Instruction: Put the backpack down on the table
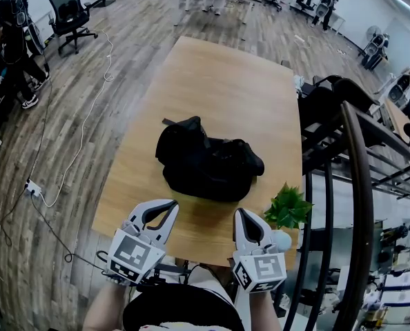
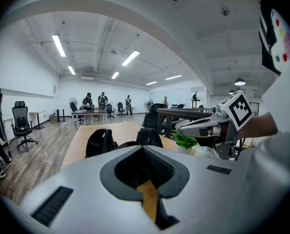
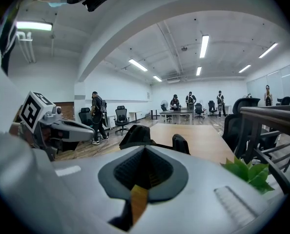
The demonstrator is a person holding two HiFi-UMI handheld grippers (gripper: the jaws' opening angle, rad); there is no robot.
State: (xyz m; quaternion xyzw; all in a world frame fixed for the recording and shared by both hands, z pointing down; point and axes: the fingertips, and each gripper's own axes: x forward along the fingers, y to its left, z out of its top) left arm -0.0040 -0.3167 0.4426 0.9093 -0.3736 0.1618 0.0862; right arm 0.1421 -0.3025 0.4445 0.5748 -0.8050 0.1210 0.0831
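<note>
My left gripper (image 1: pixel 161 211) and my right gripper (image 1: pixel 247 219) are both clenched on nothing, jaws pressed together, hovering over the near edge of the table (image 1: pixel 219 74). The backpack (image 1: pixel 205 161) lies on the table top, close to the near edge and about midway between the side edges. It is just beyond my jaw tips and touches neither gripper. I judge the task as good as done: the bag rests on the wood and nothing holds it, so all that is left is to draw my hands away.

The bag is a slumped black mass, so I cannot make out its straps or which face is up. In both gripper views my own gripper bodies hide its lower part. A potted plant (image 1: pixel 288 209) stands at the near right corner.
</note>
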